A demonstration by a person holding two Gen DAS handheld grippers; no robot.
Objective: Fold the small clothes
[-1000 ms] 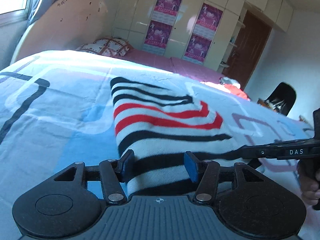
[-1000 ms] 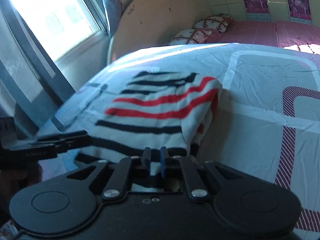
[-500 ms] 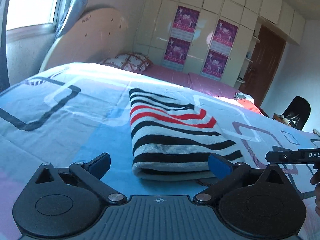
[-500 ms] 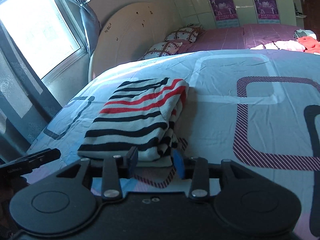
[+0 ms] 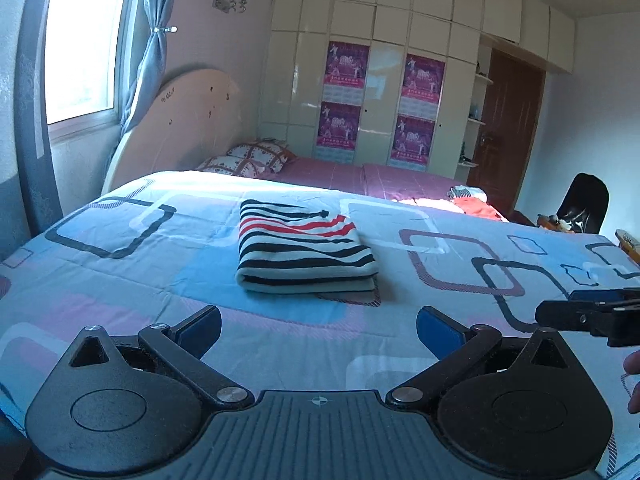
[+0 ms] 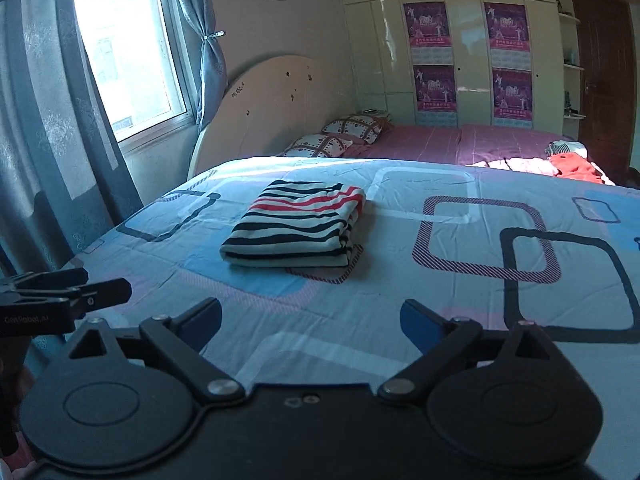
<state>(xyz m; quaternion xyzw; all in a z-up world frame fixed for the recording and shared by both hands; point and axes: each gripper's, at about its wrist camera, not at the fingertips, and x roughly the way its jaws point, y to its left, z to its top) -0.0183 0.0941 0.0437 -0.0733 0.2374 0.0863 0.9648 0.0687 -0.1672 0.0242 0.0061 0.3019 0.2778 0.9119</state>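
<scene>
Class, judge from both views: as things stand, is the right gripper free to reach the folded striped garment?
Probably yes: the right gripper is open, and only bare quilt lies between it and the striped garment.

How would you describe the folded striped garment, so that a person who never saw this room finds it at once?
Start from the large bed cover, pale blue with printed square outlines. The folded garment lies flat on it, toward the window side, apart from both open grippers. It is a neat white rectangle with black stripes and a few red ones, unlike the crumpled red cloth at the bed's far edge.
</scene>
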